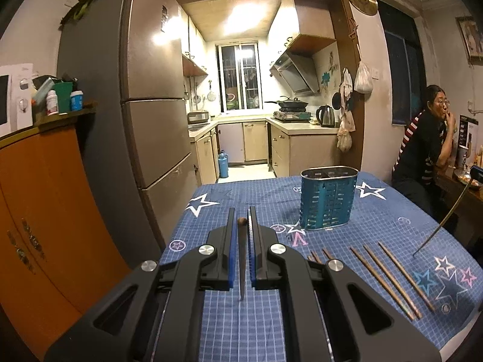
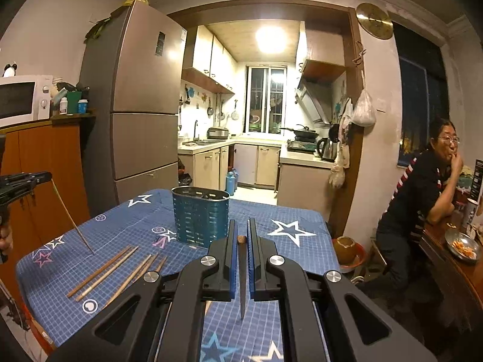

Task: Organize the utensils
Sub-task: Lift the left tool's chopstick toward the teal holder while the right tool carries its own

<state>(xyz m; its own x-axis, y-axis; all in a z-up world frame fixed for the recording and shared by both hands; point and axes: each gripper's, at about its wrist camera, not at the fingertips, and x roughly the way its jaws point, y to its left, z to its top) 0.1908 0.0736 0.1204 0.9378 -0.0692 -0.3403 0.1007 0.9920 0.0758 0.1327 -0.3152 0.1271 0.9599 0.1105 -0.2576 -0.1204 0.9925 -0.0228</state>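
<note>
Chopsticks (image 2: 102,271) on star-patterned tablecloth (image 2: 295,250)

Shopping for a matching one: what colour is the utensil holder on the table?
The utensil holder is teal-blue with perforated sides, clearest in the left wrist view.

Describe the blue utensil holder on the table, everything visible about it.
The utensil holder is an upright, oval teal caddy with walls perforated by rows of slots and a metallic rim; it looks like coated metal or plastic. Its top appears divided into compartments, and its contents cannot be made out. It stands on the blue star-patterned tablecloth near the table's far end, beyond the loose chopsticks. Nothing touches it but the cloth; neither hand-held gripper is at it.
</note>
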